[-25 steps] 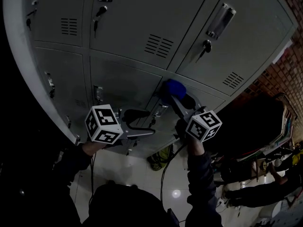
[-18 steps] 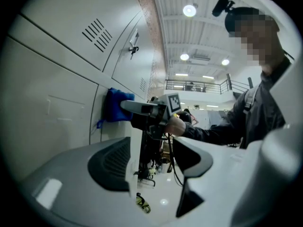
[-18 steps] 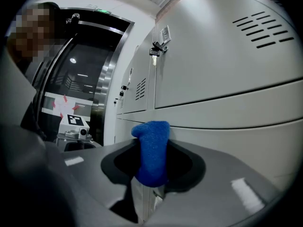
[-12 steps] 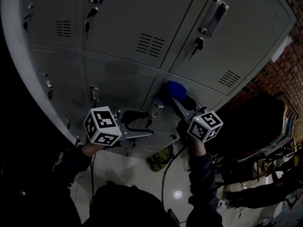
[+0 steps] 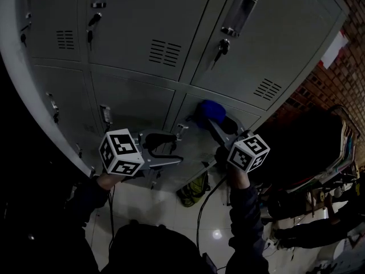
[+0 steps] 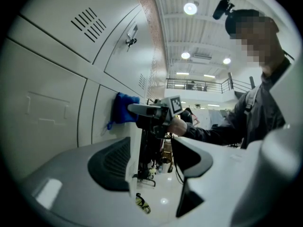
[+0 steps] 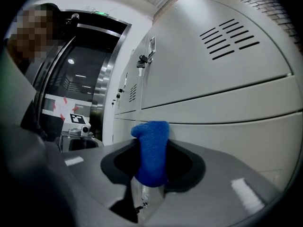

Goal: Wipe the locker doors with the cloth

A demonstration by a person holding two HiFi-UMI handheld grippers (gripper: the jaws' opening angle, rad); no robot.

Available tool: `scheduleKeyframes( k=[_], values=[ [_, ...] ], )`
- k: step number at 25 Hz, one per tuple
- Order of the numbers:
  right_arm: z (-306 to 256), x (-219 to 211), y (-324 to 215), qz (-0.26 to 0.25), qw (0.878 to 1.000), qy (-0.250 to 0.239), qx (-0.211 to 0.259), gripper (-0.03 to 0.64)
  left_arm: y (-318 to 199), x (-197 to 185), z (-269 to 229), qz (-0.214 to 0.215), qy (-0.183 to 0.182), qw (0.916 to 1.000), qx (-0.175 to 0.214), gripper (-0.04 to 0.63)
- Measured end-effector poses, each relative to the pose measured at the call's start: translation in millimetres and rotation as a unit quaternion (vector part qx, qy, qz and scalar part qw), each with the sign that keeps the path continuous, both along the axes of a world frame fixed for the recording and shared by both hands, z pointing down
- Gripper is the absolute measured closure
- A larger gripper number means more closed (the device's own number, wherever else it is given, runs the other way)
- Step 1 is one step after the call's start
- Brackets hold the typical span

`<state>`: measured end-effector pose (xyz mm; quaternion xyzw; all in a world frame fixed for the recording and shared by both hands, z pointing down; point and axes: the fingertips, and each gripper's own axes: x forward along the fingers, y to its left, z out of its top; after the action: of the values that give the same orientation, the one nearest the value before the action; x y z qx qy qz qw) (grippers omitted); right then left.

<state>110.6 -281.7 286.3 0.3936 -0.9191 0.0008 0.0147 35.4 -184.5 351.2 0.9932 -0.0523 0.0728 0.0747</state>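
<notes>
Right tool (image 7: 152,168) pinches cloth (image 5: 210,109), pressed to lower door (image 5: 240,109) just under its top seam; left tool (image 5: 167,148) spread, empty, left of cloth, farther off.

A bank of grey steel locker doors (image 5: 142,27), each with vent slots and a keyed lock (image 5: 220,47), stands beside a brick wall (image 5: 333,76) in a large public hall with a glossy tiled floor (image 5: 159,207), ceiling lights (image 6: 191,8) and a railed mezzanine (image 6: 199,84).
</notes>
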Motion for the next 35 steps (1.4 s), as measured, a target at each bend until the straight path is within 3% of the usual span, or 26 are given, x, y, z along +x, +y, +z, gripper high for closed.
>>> scheduleKeyframes(
  k=[35],
  values=[
    [4, 159, 22, 0.093, 0.996, -0.005, -0.01, 0.476, 7, 38, 6, 0.014, -0.019, 0.9997, -0.003, 0.333]
  ],
)
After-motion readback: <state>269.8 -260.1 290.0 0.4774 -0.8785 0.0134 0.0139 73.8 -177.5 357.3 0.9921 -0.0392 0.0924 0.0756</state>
